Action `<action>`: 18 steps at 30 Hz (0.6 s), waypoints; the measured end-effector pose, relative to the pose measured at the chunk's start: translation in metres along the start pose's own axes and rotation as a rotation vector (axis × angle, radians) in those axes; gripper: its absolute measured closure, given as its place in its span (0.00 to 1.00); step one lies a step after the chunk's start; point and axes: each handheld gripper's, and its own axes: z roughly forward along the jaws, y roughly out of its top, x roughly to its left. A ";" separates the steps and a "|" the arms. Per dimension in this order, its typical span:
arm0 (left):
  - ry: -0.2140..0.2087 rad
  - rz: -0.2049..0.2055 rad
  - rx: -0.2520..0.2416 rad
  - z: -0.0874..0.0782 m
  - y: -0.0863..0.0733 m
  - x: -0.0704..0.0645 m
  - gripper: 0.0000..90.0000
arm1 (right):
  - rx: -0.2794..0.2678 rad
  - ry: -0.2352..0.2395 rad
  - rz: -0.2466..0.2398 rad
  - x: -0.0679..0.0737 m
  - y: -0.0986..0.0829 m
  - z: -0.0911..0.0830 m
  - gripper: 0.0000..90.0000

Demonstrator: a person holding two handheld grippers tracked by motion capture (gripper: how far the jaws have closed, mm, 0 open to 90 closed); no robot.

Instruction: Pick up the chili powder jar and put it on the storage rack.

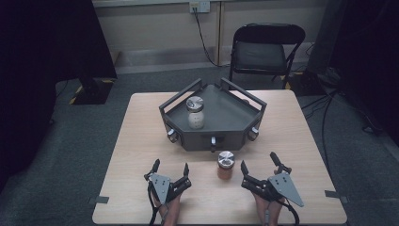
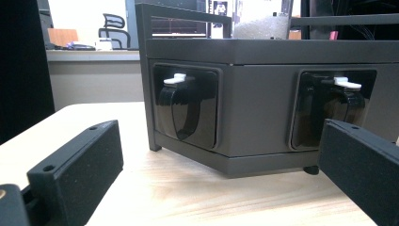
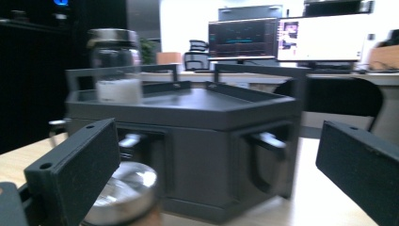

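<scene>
Wooden surface (image 1: 141, 141) fills the middle of the high view, with a folding chair (image 1: 263, 49) behind it at upper centre, pushed clear of the work. At the centre of that frame sits a dark angular tray (image 1: 226, 117) with rails along its back edges and small knobs on its front faces; it is set toward the far half of the surface, likely so the near strip stays free for both hands. A jar with white contents (image 1: 195, 113) stands upright on the left part of the tray floor, lid on; in the right gripper view it shows at upper left (image 3: 115, 66). A second jar, brown contents and metal lid (image 1: 225, 165), stands upright on the surface just below the tray's front face, slightly right of centre, apart from the tray. Judgement: this is the jar in hand, staged in front of the tray for lifting onto it beside the first. Right gripper (image 1: 259, 165), lower right of centre, has its jaws spread wide and holds nothing; the brown jar is just to its left, near the left jaw, not between the jaws. In the right gripper view the lid (image 3: 124, 188) sits low left, part hidden behind the left jaw, blurred. Left gripper (image 1: 170, 165), lower left of centre, likewise wide open and empty, aimed at the tray's front face (image 2: 254, 113); probably parked.
</scene>
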 end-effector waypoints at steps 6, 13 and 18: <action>0.000 0.000 0.000 0.000 0.000 0.000 0.00 | 0.012 0.069 0.000 0.009 0.007 0.013 0.00; 0.000 0.000 0.000 0.000 0.000 0.000 0.00 | 0.039 0.119 -0.006 0.017 0.008 0.024 0.02; 0.000 0.000 0.000 0.000 0.000 0.000 0.01 | 0.054 0.126 -0.008 0.022 0.005 0.028 0.05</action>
